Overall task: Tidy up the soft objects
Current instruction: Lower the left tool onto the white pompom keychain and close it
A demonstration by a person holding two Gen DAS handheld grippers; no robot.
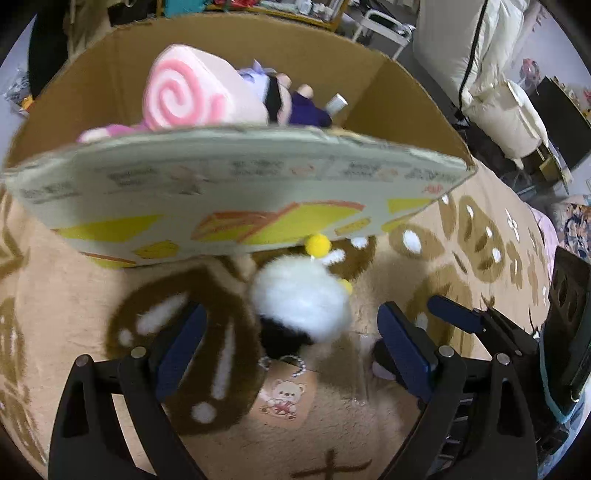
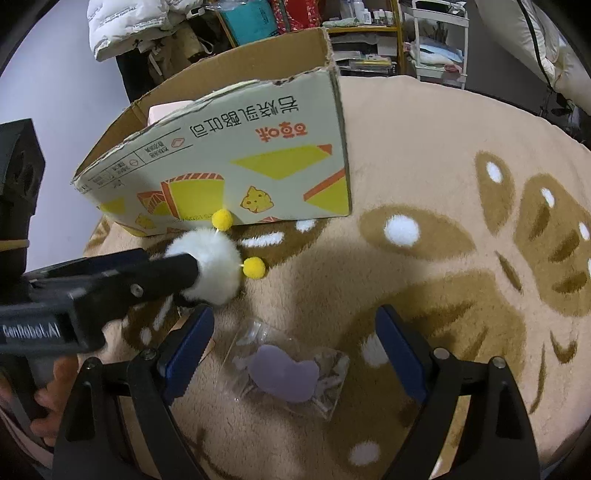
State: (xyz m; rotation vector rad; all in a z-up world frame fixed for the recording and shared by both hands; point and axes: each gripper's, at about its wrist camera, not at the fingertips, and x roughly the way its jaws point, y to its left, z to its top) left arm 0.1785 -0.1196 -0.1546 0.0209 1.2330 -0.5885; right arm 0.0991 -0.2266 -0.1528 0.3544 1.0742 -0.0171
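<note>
Right wrist view, nearest first: the right gripper (image 2: 295, 343) hangs with its blue pads spread wide and nothing pressed between them, above a clear plastic bag (image 2: 291, 365) holding a flat lilac plush piece (image 2: 284, 376) on the beige blanket (image 2: 424, 258). At the left edge a person's hand (image 2: 40, 398) grips the handle of the left gripper (image 1: 291, 347), whose black body carries white lettering that reads roughly "GenRobot.AI". In the left wrist view its jaws are also released and empty, standing to either side of a white fluffy pom-pom toy (image 1: 299, 299) with yellow balls on thin stalks. Just before that toy lies a small tag (image 1: 282, 400) printed with a cartoon teddy bear, on a beaded chain.

Beyond the toy, and just beside it, stands an open cardboard box (image 2: 258, 166) with a torn top edge. Its near wall bears upside-down Chinese characters, an orange brand mark, small handling symbols and yellow cheese-like drawings. Inside lie a pink swirl-roll plush (image 1: 184, 92) and a doll in dark purple clothes (image 1: 295, 103).

Right of the box the blanket spreads wide and bare of objects up to its curved far edge; cluttered shelves (image 2: 351, 29) stand behind.
</note>
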